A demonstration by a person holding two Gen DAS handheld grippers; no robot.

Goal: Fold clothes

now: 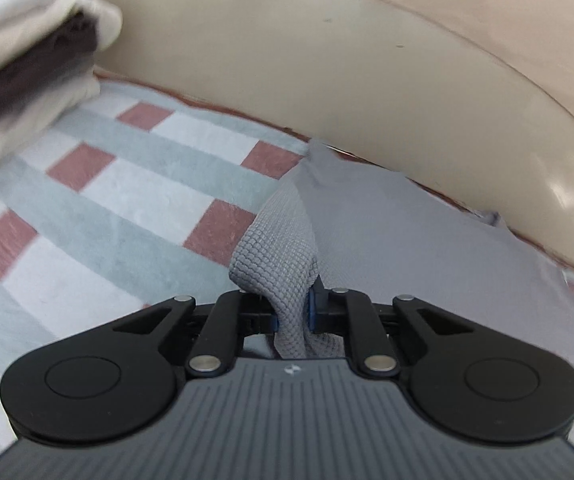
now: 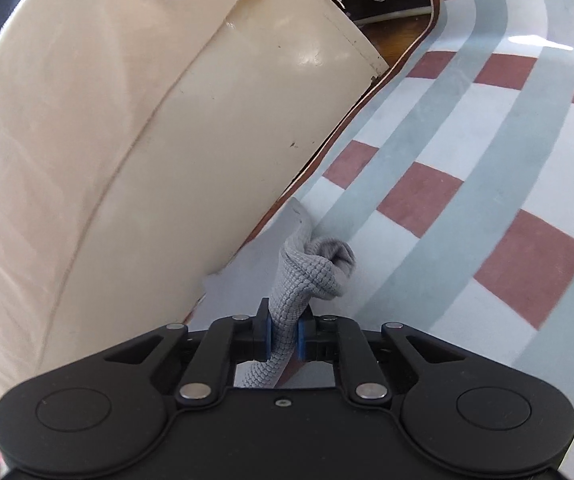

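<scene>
**Desk:** Left wrist view: left tongs (image 1: 292, 312) clenched on grey waffle-knit garment (image 1: 275, 248), draped over checked blanket (image 1: 135, 184).

**Field:** Right tongs (image 2: 285, 338) likewise; judged best: keep edge taut.

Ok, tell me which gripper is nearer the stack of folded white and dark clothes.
Left. The left gripper has the stack just ahead to its left; the right gripper's view shows no stack.
</scene>
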